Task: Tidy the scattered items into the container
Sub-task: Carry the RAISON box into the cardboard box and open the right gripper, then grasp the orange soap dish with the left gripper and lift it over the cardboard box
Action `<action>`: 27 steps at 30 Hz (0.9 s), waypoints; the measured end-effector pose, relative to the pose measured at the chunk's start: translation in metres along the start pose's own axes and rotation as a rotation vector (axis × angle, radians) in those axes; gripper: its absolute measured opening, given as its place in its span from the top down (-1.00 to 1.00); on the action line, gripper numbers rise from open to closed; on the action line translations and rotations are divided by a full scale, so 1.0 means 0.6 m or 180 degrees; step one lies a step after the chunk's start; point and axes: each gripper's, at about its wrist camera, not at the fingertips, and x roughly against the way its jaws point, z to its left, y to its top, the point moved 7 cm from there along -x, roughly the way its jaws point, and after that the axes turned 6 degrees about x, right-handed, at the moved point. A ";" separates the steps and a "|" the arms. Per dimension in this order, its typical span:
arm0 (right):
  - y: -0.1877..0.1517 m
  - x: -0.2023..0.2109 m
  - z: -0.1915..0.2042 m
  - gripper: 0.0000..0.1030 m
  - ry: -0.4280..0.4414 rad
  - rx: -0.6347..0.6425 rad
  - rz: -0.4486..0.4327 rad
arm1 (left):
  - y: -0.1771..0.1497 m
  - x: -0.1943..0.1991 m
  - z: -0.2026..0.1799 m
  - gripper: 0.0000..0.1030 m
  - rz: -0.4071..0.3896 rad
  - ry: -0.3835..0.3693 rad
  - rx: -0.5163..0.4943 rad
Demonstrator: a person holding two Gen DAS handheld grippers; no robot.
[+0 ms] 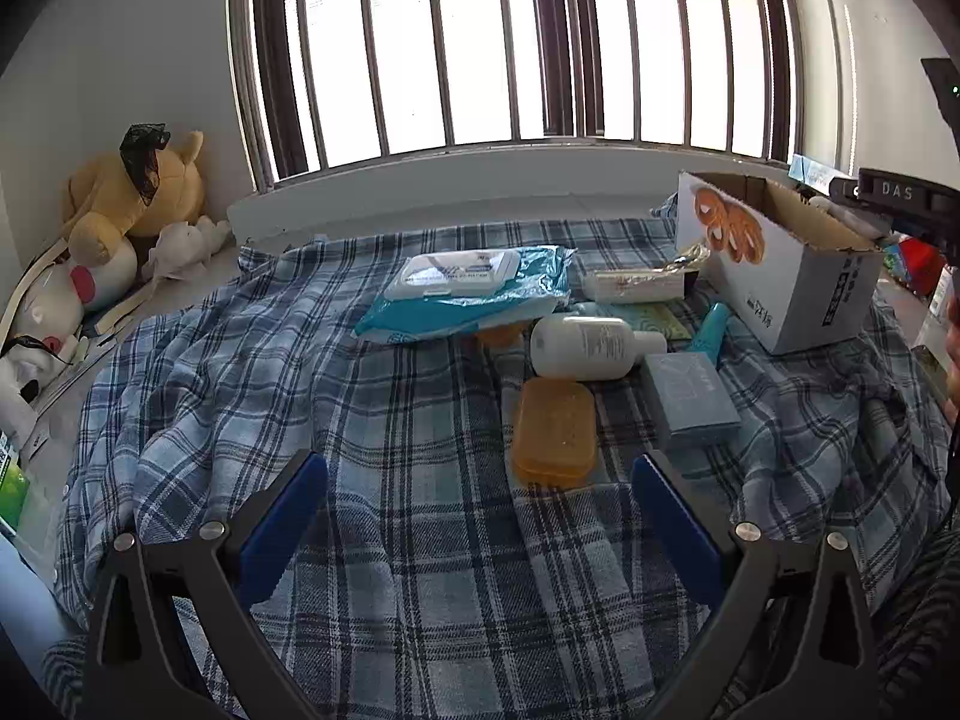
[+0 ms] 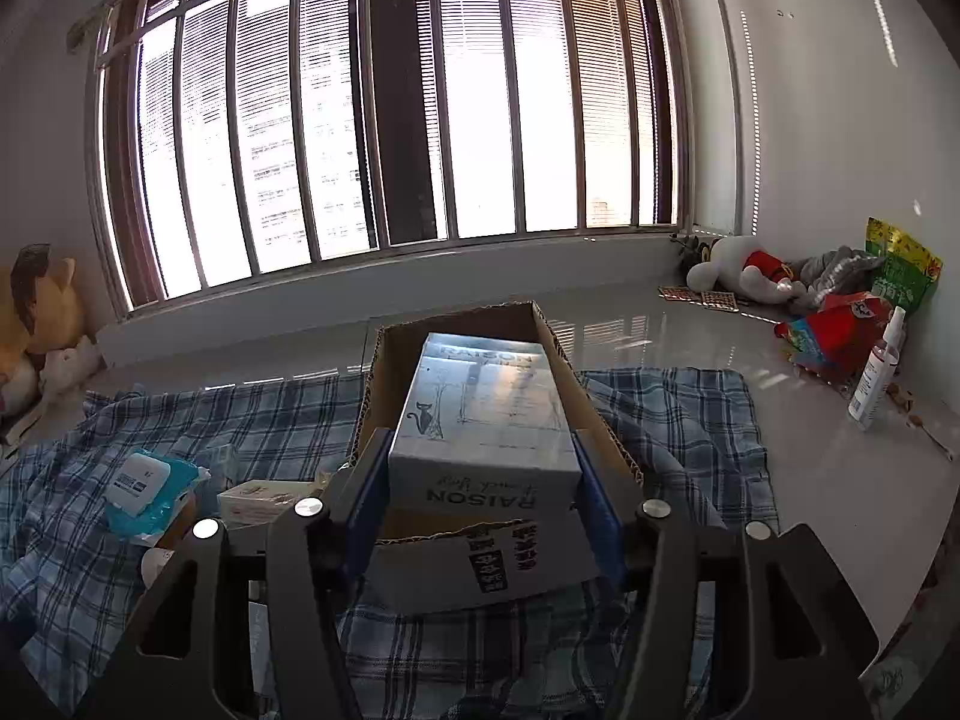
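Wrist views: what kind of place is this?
Probably a home bedroom's bay-window ledge: barred window, stuffed toys in the corner, toiletries like the white bottle scattered on a plaid blanket.

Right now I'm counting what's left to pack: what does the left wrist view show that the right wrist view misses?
Left wrist only: the open left gripper, an orange soap case, a white bottle, a grey box.
Right wrist only: the right gripper clamping a RAISON box above the container, and a spray bottle.
Both: the cardboard container, the wipes pack, the plaid cloth.
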 end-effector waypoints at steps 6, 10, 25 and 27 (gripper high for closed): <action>0.001 0.019 0.002 -0.68 -0.0172 0.0116 -0.0158 | -0.001 -0.015 -0.019 -1.00 0.0022 -0.0047 -0.0100; 0.001 0.046 -0.004 -0.89 -0.0164 0.0064 -0.0310 | 0.005 -0.034 -0.035 -1.00 0.0041 -0.0213 -0.0201; -0.007 0.061 0.021 -0.94 -0.0102 0.0294 -0.0385 | 0.012 -0.109 -0.029 -1.00 0.0433 -0.0146 -0.0188; -0.009 0.059 0.023 -0.94 -0.0099 0.0301 -0.0371 | 0.011 -0.111 -0.029 -1.00 0.0431 -0.0139 -0.0195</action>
